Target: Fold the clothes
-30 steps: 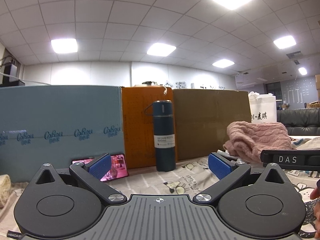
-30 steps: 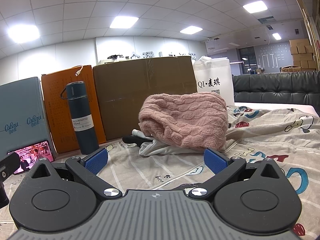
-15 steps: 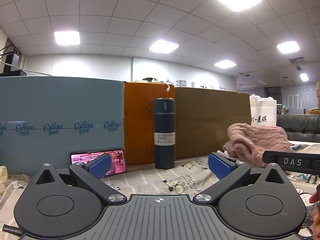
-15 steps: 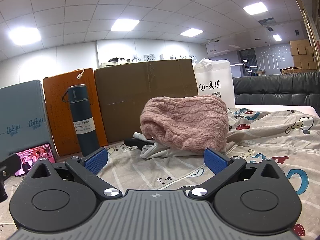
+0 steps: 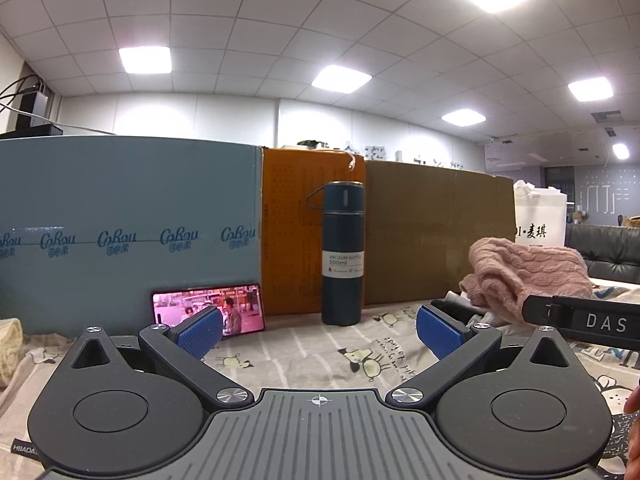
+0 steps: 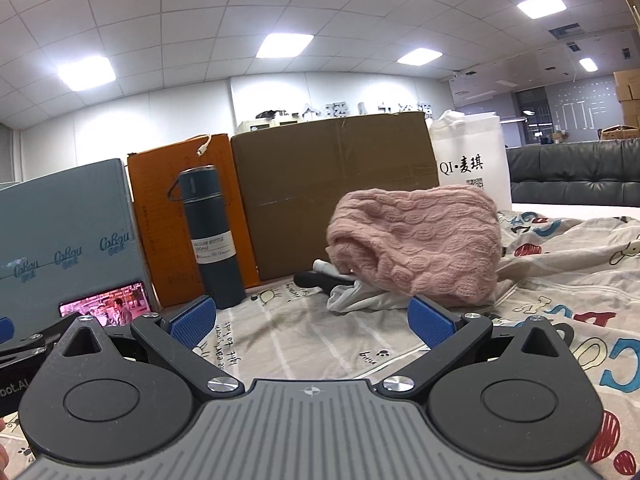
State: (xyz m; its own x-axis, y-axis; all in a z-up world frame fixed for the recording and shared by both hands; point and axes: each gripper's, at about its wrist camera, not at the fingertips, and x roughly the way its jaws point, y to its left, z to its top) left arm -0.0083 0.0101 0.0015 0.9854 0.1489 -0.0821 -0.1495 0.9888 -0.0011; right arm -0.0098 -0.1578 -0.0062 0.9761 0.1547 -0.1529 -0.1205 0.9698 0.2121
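Both of your grippers stand wide open and hold nothing, the same as a second ago. Your left gripper (image 5: 318, 330) now sits a little higher than before, so the phone (image 5: 208, 314) at 11 o'clock shows its whole screen. Your right gripper (image 6: 310, 320) has tilted, and the room leans in its view. The pink sweater (image 6: 416, 248) lies bunched on the printed sheet (image 6: 560, 280) at 1 o'clock from it, on top of a white garment (image 6: 360, 294); it has not moved. The blue bottle (image 5: 343, 254) stays upright at 12 o'clock from your left gripper.
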